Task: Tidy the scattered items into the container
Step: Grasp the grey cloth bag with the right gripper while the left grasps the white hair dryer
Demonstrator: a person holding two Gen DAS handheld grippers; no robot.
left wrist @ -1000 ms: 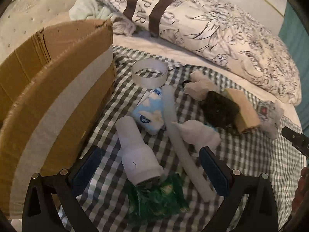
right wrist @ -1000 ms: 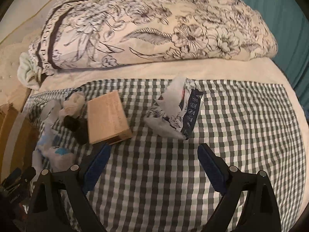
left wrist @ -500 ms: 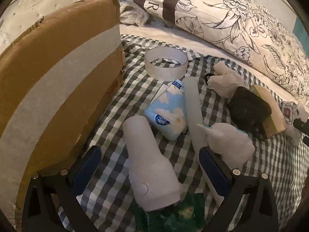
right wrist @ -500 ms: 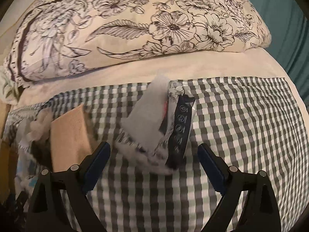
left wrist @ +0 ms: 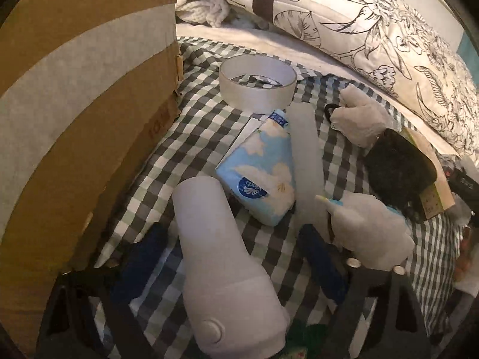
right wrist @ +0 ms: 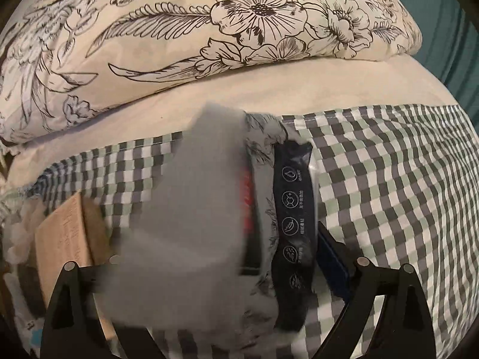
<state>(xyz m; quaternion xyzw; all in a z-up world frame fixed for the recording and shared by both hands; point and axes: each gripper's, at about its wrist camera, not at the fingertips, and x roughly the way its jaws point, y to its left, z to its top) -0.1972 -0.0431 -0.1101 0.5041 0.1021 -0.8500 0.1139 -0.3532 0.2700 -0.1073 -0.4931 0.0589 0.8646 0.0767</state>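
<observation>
In the left wrist view my left gripper [left wrist: 233,257] is open, its blue pads either side of a white bottle-shaped device [left wrist: 221,272] lying on the checked cloth. The cardboard box [left wrist: 74,95] stands at the left. Beyond lie a blue tissue pack [left wrist: 263,173], a white tape ring [left wrist: 257,82], a white tube [left wrist: 308,152], a white plush toy [left wrist: 371,236] and a black pouch [left wrist: 398,170]. In the right wrist view my right gripper [right wrist: 227,257] is open around a grey and black tissue packet [right wrist: 239,224], which fills the gap between the jaws.
Floral pillows [right wrist: 209,30] lie along the back of the bed. A tan wooden block [right wrist: 66,239] sits left of the packet, and also shows in the left wrist view [left wrist: 431,179]. A second pale plush [left wrist: 359,119] lies by the pouch. Checked cloth [right wrist: 404,194] stretches right.
Both grippers moved forward and down. The left now straddles the white device; the right now has the tissue packet between its jaws.
</observation>
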